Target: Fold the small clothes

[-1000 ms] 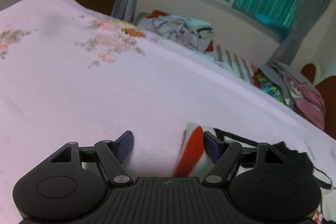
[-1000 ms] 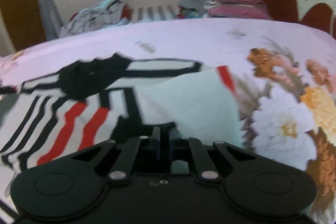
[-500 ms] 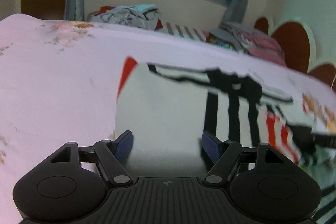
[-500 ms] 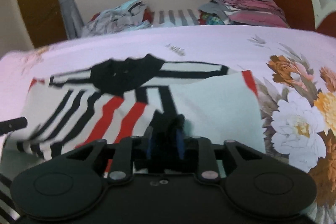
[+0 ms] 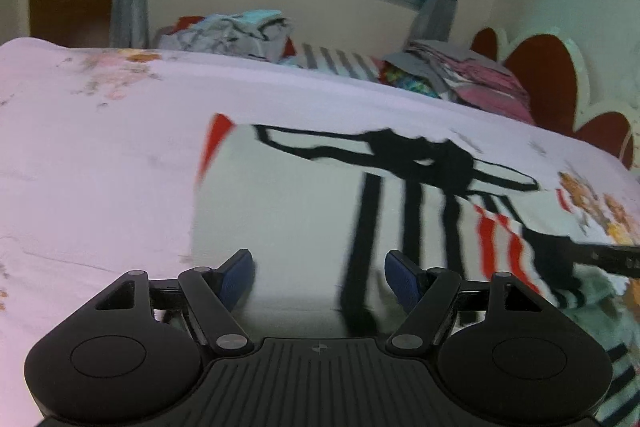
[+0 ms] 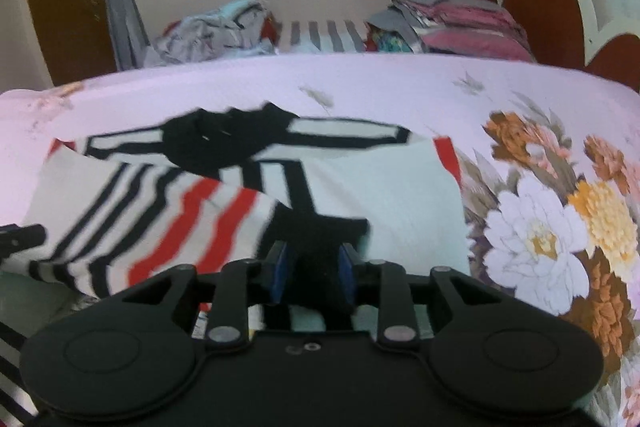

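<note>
The striped garment (image 6: 200, 199) lies flat on the bed (image 6: 400, 87), its long axis running nine to three o'clock across my right view. My right gripper (image 6: 312, 271) has just been opening; a dark fold sits between its fingers (image 6: 280, 273), whether still pinched I cannot tell. My left gripper (image 5: 318, 279) hangs released, cloth beneath it at twelve o'clock. The right is nearer the folded edge. The left view alone shows the plain white panel; the right view shows the printed flowers (image 6: 560, 219). Beyond, clothes pile (image 6: 224, 27) waits.
</note>
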Motion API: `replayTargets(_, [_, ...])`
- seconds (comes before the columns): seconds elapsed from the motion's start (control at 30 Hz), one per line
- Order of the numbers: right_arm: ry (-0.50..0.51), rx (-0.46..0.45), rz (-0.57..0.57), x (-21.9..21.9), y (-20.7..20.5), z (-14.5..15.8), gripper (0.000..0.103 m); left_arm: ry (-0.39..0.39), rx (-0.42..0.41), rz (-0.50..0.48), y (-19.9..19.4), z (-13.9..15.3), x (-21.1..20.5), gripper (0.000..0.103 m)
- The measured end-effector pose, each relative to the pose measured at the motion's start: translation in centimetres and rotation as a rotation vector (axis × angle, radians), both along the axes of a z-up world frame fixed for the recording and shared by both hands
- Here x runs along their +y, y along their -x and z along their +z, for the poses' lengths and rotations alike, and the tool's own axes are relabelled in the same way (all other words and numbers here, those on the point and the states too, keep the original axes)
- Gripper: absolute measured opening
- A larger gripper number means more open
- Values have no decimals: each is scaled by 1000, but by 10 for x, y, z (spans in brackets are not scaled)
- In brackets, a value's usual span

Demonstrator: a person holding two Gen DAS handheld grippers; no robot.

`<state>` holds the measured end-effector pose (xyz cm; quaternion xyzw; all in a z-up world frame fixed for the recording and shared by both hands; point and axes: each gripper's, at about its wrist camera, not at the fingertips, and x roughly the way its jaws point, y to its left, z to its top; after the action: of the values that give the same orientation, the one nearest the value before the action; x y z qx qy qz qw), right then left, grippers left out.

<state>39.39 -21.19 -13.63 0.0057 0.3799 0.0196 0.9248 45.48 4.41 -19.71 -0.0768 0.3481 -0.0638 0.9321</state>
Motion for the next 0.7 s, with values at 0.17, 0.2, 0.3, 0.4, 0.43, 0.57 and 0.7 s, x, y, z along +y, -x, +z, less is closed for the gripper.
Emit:
replayTargets(0.17, [6,25,26,14,-8,-4,37,-39,45,-3,-4,-10,-15,72])
replayTargets(0.2, [5,36,24,15,-9,-7,37,-43,59,1,-6,-12,-17,72])
replayTargets(0.3, [12,54,-6,13,-18,-14,39,-53,70,4,-8,-17,-18,72])
replayTargets(0.4, [54,28,-85,-1,-30,-13,68,-57,71,5,-7,-17,-18,72])
replayTargets(0.43, [62,24,-105,-7,-34,-13,71,-57,71,5,-7,-17,-18,72])
replayTargets(0.57, [-39,123,-123,-29,-55,-27,40,-62,68,2,-7,-18,-18,72])
replayTargets(0.7, [-75,115,-81,-23,-49,-28,9,-63,69,4,-8,-18,-19,73])
